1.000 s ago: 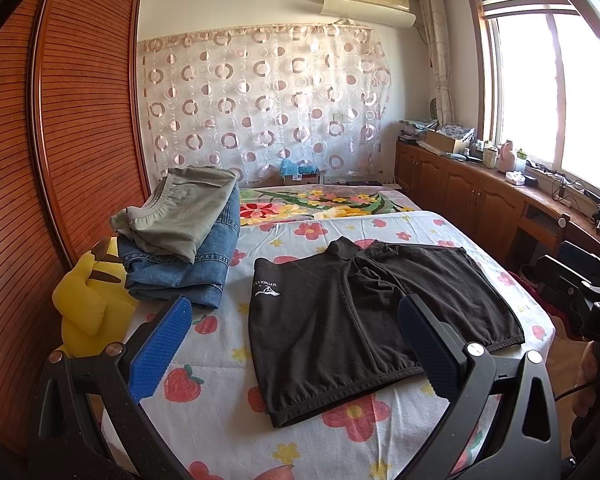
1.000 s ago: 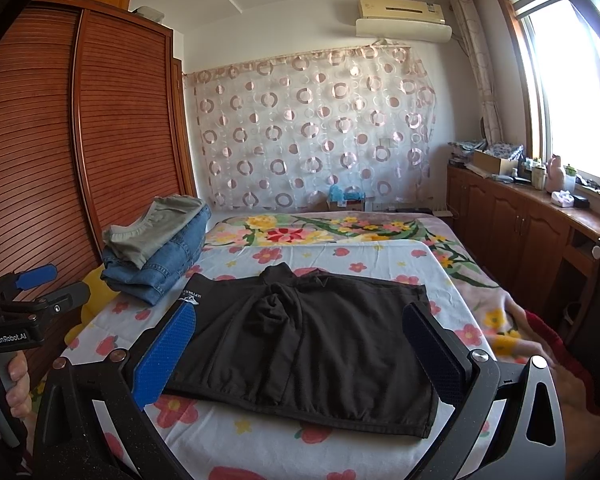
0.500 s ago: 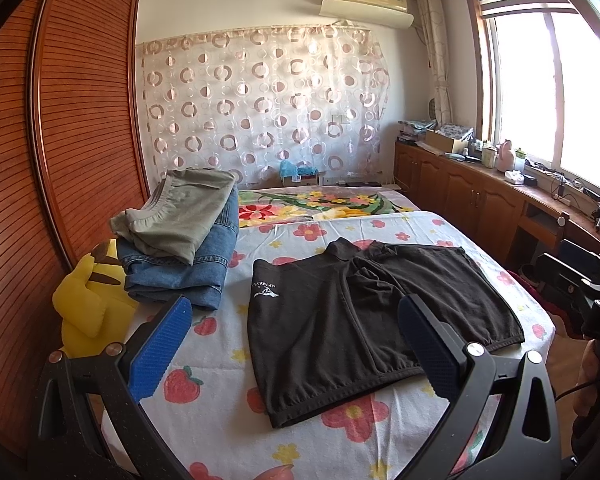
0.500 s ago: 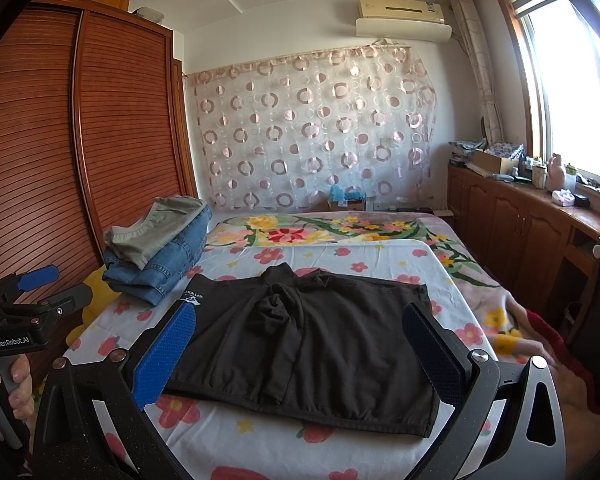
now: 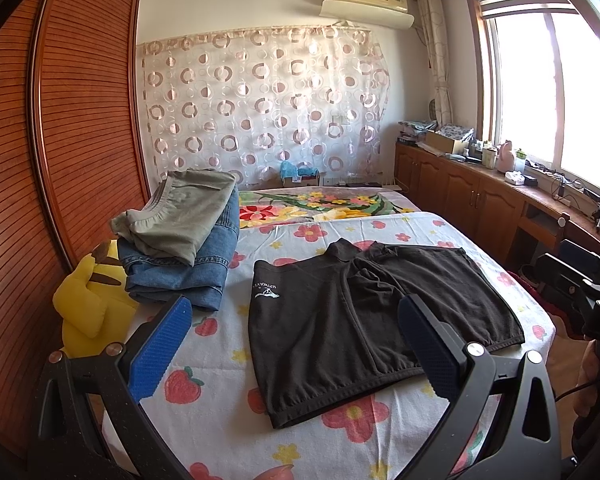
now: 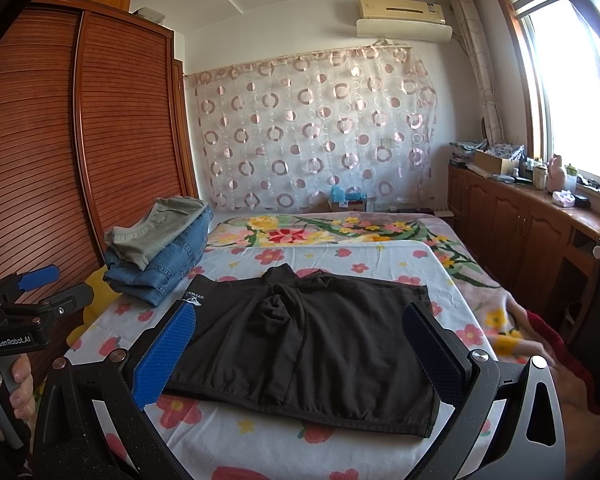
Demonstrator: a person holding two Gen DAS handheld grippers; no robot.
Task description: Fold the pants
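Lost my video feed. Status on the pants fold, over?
Left gripper and right gripper open, empty. Black shorts flat on bed, unfolded. Stack of folded clothes off left, clear.

The shorts (image 5: 372, 320) are made of matt black knit cloth with ribbed hems and a small white print. The bed sheet (image 5: 220, 412) is seen as thin printed cotton, slightly creased. Rough blue denim is shown by the jeans (image 5: 188, 276), and a soft, matt grey-green weave by the folded garment (image 5: 180, 216) on top. The wardrobe (image 5: 84, 120) is finished in slatted, semi-gloss reddish wood. The pads (image 6: 164, 356) on the right gripper (image 6: 300, 356) are covered in textured blue rubber, set in grainy matt black plastic with bright metal screws. The curtain (image 6: 316, 132) is of sheer cloth.
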